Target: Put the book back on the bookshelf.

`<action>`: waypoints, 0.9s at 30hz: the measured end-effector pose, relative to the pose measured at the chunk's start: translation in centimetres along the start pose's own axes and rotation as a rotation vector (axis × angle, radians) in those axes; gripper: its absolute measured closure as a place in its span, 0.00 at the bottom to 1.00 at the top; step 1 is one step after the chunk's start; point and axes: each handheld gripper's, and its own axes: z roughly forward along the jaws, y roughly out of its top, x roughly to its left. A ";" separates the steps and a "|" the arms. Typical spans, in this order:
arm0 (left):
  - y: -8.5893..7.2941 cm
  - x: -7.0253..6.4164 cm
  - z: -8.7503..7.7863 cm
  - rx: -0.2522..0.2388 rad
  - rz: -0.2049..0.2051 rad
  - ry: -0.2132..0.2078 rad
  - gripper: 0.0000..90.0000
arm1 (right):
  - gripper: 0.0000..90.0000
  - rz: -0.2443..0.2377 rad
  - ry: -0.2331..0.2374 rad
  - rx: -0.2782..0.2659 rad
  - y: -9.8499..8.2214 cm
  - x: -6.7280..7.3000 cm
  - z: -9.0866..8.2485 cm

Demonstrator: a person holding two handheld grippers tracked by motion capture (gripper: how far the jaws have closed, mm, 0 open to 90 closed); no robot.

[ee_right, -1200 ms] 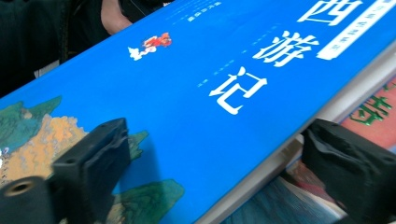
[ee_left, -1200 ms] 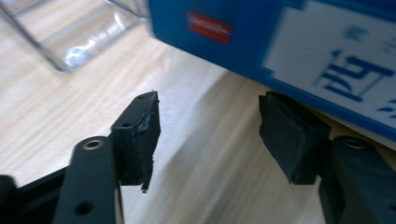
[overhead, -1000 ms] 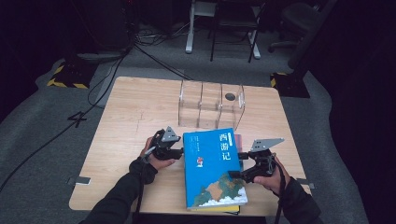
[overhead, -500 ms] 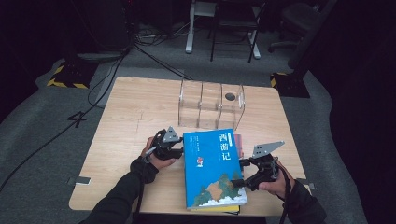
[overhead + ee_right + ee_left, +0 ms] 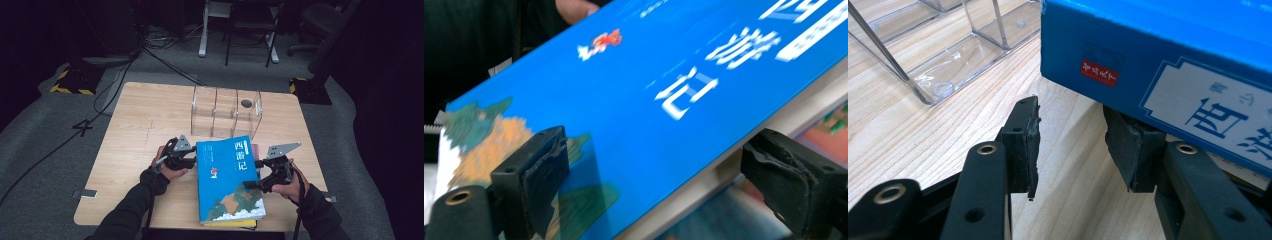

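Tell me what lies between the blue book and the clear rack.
Nothing but bare table: in the high view a narrow strip of wood separates the blue book from the clear rack.

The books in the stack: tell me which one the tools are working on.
The blue book on top, with large white characters on its cover. The right tool straddles its page edge; the left tool has one pad under its spine corner. The yellow-edged book lies beneath.

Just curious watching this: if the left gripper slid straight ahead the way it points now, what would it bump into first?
Most likely the blue book. The left gripper already has one pad tucked under the book's corner, with its jaws apart. The clear plastic organizer sits off to the side, probably out of that line.
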 end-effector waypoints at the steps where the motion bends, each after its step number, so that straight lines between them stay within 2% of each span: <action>1: 0.0 0.0 0.0 0.000 0.000 0.000 0.63 | 0.18 0.007 0.000 -0.015 0.2 -0.3 0.1; 3: 0.0 0.0 0.0 0.000 0.007 0.003 0.63 | 0.21 0.022 -0.004 -0.035 0.6 -0.9 0.6; 8: 0.0 0.0 0.0 -0.001 0.002 0.001 0.63 | 0.25 0.008 -0.014 -0.053 1.7 -1.7 1.8; 10: 0.0 0.0 0.0 0.003 0.004 0.004 0.63 | 0.34 0.015 0.012 -0.055 2.3 -2.3 2.4; 12: 0.0 0.0 0.0 0.001 0.003 0.002 0.63 | 0.47 0.028 0.031 -0.061 2.6 -2.8 2.7; 14: 0.0 0.1 0.0 0.003 0.005 0.001 0.63 | 0.54 0.040 0.050 -0.069 2.8 -3.1 2.9; 16: 0.0 0.2 -0.1 0.000 0.013 -0.007 0.63 | 0.62 0.017 0.043 -0.087 3.1 -2.9 2.8; 18: 0.1 0.2 -0.1 -0.005 0.016 -0.008 0.62 | 0.65 0.001 0.028 -0.092 3.2 -2.6 2.7; 22: 0.5 0.9 -0.5 -0.048 -0.012 -0.019 0.64 | 0.71 -0.022 0.008 -0.122 3.2 -2.1 2.4; 23: 0.7 1.0 -0.7 -0.071 -0.008 -0.019 0.66 | 0.73 -0.034 0.003 -0.143 3.3 -1.9 2.2; 26: 1.1 1.3 -1.1 -0.081 -0.017 -0.039 0.70 | 0.75 -0.050 -0.005 -0.169 3.5 -1.4 1.9; 27: 1.4 1.4 -1.3 -0.084 -0.005 -0.038 0.70 | 0.76 -0.057 -0.010 -0.180 3.6 -1.3 1.8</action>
